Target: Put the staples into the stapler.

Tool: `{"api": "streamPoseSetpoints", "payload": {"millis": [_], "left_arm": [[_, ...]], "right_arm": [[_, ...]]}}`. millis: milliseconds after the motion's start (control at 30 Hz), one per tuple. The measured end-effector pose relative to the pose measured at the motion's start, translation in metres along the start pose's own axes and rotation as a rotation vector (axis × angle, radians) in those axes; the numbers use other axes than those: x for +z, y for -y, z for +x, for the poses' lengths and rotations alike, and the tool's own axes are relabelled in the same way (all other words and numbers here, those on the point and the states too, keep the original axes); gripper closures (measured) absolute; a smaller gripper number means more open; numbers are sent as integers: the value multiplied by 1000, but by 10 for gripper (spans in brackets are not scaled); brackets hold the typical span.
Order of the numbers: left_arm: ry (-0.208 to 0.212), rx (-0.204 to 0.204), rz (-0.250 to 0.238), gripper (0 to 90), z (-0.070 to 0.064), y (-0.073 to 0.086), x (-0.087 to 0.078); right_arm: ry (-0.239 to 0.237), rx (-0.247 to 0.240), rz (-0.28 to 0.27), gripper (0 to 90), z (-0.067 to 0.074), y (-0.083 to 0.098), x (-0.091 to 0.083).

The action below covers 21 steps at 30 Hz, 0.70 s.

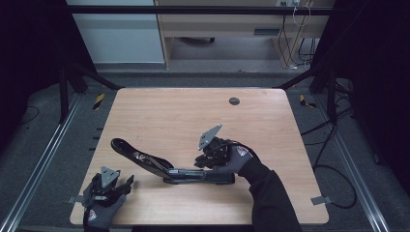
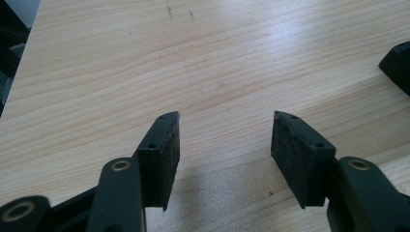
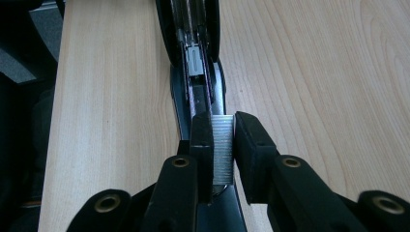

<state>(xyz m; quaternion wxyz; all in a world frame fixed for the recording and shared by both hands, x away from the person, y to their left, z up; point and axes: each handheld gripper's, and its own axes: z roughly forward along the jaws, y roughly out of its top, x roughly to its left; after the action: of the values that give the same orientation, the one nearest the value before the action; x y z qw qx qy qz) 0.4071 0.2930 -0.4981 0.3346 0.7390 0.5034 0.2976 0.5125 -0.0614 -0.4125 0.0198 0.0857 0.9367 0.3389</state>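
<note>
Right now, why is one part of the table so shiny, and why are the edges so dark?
In the left gripper view, a pale glare patch sits on the light wooden table, and the open left tool drops a soft shadow. In the high view, the sides go black around the lit tabletop. In the right gripper view, the silver strip of staples looks sharp, but the black long-arm stapler beyond blurs.

A light wood-grain counter (image 1: 159,111) with rounded corners carries an opened black stapler (image 1: 164,166) — its base lying flat near the front middle, its arm raised toward the left. A small dark round cap (image 1: 234,101) sits far right.
</note>
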Motion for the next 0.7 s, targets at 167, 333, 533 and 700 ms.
{"api": "streamPoseSetpoints", "payload": {"millis": [167,333,533,700], "left_arm": [[1,0,0,432,0,0,0],[2,2,3,432,0,0,0],[0,2,3,432,0,0,0],[0,3,3,432,0,0,0]], "right_arm": [[-5,-6,14,782,1,0,3],[-19,-23,17,781,2,-2,6],[-36,-30,21,781,2,-1,11],[-34,-30,37,781,2,0,15]]}}
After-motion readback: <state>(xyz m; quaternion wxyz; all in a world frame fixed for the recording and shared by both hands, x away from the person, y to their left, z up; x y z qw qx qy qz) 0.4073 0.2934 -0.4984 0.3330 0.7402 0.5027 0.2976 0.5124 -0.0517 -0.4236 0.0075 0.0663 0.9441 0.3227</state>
